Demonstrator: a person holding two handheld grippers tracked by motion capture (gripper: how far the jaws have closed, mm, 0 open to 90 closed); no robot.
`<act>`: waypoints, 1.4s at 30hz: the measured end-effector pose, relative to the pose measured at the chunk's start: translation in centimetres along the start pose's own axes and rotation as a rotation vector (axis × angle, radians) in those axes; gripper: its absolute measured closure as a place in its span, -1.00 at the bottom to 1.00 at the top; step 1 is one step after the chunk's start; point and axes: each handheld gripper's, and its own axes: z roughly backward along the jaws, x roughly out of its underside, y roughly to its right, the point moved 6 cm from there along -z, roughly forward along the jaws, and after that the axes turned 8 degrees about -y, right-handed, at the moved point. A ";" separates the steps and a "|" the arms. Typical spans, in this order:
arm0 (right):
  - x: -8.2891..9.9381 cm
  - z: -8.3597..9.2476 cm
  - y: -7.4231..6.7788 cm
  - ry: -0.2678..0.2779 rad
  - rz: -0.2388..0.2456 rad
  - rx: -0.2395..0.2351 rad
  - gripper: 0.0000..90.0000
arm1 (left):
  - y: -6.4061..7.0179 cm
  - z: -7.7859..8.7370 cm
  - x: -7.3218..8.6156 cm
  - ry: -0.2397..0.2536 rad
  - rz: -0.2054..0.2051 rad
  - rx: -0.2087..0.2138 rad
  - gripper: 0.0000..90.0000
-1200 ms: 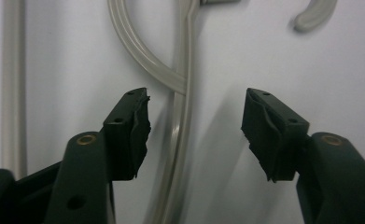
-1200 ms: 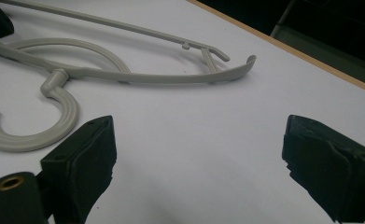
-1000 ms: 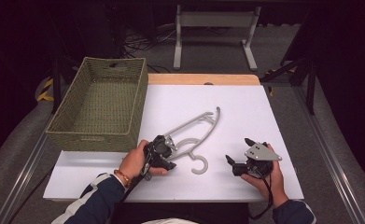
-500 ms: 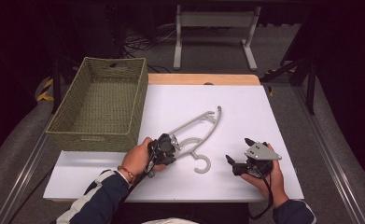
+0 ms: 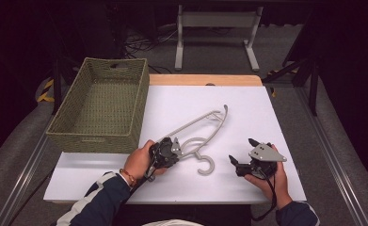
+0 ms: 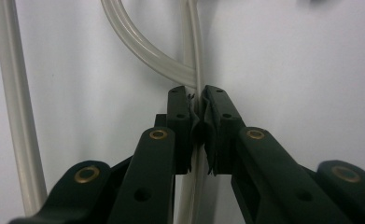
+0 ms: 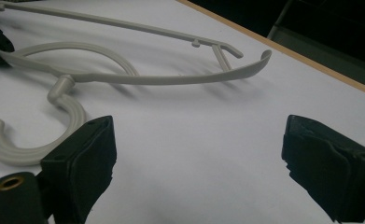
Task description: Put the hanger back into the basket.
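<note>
While the hanger (image 5: 201, 136) lies flat on the counter (image 5: 247, 108), its thin rim is clamped by the left tool (image 6: 198, 105); the right tool (image 5: 240, 150) is held apart just beside the hook.

We see a pale grey plastic hanger (image 5: 201, 134) lying flat on the white table (image 5: 247, 113), its hook toward us.

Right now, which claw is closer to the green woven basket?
Left. The left claw sits just off the green woven basket's near right corner, shut on the pale grey plastic hanger. The right claw is open, farther right beyond the hanger's hook.
</note>
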 end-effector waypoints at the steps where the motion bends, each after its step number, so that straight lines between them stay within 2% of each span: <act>1: 0.0 0.1 0.1 0.003 -0.004 0.003 -0.76 | 0.1 0.1 -0.1 0.010 -0.003 -0.005 0.82; 8: -0.4 1.1 1.3 0.060 -0.047 0.049 -0.75 | 0.2 1.9 -0.5 0.119 -0.009 -0.080 0.82; 11: -0.4 1.7 2.3 0.092 -0.087 0.082 -0.75 | 0.3 2.7 -0.6 0.161 -0.012 -0.098 0.82; 14: -0.3 2.0 3.1 0.108 -0.125 0.099 -0.75 | 0.3 3.3 -0.7 0.182 -0.023 -0.118 0.82; 16: -0.2 1.9 3.2 0.103 -0.132 0.101 -0.75 | 0.4 3.8 -0.8 0.197 -0.027 -0.141 0.82; 17: -0.1 1.9 3.2 0.099 -0.125 0.104 -0.75 | 0.5 4.1 -0.9 0.211 -0.039 -0.147 0.82; 23: -0.1 1.7 3.0 0.097 -0.111 0.104 -0.75 | 0.6 5.5 -1.0 0.265 -0.031 -0.188 0.82; 31: 0.0 1.5 2.9 0.090 -0.109 0.101 -0.75 | 0.8 6.9 -1.2 0.311 -0.046 -0.233 0.82; 37: 0.0 1.4 2.8 0.083 -0.105 0.096 -0.75 | 1.0 7.8 -1.3 0.337 -0.058 -0.251 0.82; 42: 0.0 1.3 2.7 0.079 -0.098 0.090 -0.75 | 1.1 8.4 -1.5 0.363 -0.053 -0.264 0.82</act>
